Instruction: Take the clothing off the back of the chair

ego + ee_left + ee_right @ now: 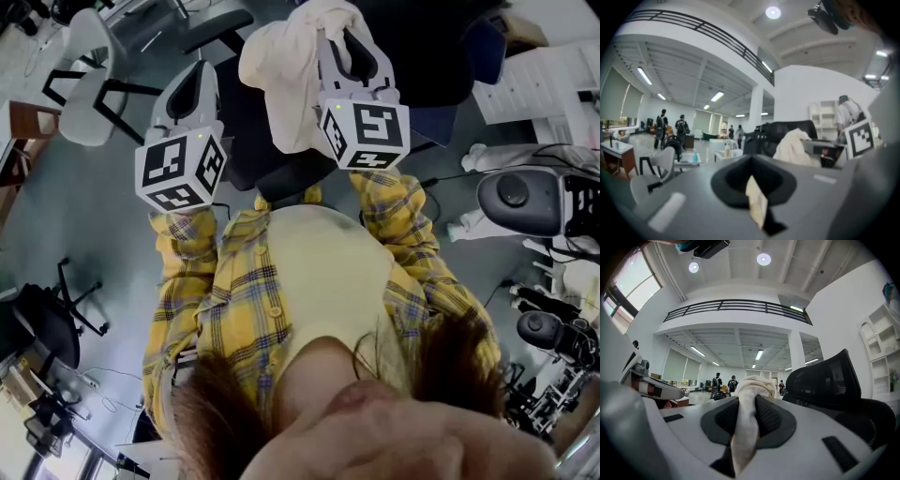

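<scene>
Cream garment [281, 70] held up beside the black chair [825, 380].
The right gripper [345, 42] has its jaws pinching a bunched fold of the garment; the left gripper [199, 70] has its jaws pressed together, apart from the cloth.

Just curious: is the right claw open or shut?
Shut: the right claw pinches a bunched cream fabric garment between its jaws.

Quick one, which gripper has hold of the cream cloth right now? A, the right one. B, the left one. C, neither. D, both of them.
A: the right gripper has its jaws clamped on the cloth, while the left gripper sits off to the side, clear of it.
</scene>
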A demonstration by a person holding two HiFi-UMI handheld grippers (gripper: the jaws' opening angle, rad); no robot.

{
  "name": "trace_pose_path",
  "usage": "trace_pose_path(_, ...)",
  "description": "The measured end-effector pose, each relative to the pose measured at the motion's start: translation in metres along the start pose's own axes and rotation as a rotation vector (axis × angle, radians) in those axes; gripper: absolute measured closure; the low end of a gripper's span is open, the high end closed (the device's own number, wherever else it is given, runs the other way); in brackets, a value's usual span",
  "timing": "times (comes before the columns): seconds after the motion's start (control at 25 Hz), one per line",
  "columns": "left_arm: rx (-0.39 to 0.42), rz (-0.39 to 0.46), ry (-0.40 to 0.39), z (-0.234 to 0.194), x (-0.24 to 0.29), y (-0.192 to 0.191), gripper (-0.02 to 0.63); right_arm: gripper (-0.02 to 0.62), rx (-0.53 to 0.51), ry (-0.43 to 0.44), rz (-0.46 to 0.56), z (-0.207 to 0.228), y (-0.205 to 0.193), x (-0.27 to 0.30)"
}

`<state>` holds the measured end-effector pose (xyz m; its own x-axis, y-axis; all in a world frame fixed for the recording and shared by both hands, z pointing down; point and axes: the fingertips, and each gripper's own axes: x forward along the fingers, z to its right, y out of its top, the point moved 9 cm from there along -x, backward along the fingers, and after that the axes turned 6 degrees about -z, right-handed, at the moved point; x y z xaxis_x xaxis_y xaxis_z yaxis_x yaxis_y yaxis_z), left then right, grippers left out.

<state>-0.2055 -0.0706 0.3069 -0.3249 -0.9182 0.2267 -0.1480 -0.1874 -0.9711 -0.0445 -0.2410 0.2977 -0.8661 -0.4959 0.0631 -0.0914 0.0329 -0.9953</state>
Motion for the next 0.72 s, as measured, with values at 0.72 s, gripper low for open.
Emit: trace_pose_path(0.72, -0.008, 0.001, 0.003, -0.004, 0.009, 0.001, 0.603, 0.523, 0.102, 0.033, -0.068, 0.005, -0.018, 0.003)
